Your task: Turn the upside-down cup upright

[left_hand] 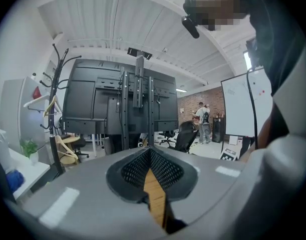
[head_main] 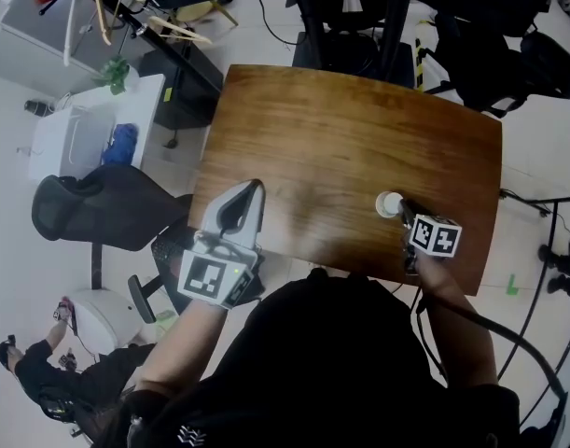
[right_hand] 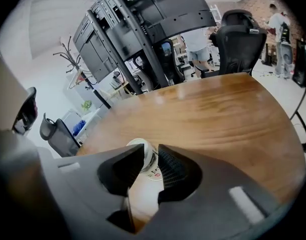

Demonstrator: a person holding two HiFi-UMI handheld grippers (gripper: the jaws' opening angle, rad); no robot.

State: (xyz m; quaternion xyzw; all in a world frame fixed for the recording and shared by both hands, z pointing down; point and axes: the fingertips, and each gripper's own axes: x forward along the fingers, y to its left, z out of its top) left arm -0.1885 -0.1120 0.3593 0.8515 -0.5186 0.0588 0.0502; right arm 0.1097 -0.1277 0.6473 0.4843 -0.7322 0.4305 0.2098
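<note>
Cup (head_main: 389, 203) sits on the wooden table (head_main: 340, 129) in its 4 o'clock part, standing on end with a round white face up; can't tell if that face is mouth or base. Right gripper (head_main: 404, 213) comes in from the cup's 5 o'clock, tips just beside it. In the right gripper view the jaws stand partly apart and the cup (right_hand: 142, 153) shows through the gap just past the tips of the right gripper (right_hand: 151, 151). The 9 o'clock jaw covers part of the rim, and no pad visibly presses on the cup, so nothing is clamped. Left gripper (head_main: 255, 189) hangs well apart from the cup at the table's 8 o'clock, over the near edge. Its own view shows the left gripper (left_hand: 149, 150) with tips meeting, holding nothing, only a sliver of wood showing lower down. The cup is nearer the near edge than the far one, with the 3 o'clock edge some way off. Bare wood runs from the cup toward 12 and 9 o'clock. A black office chair (head_main: 98, 208) stands off the table at 9 o'clock. Only the head view gives both tongs and the table outline. Only the right gripper view shows print on the cup wall. Only the left gripper view shows the black monitor stand (left_hand: 137, 104), coat rack (left_hand: 53, 84) and whiteboard (left_hand: 243, 109).
</note>
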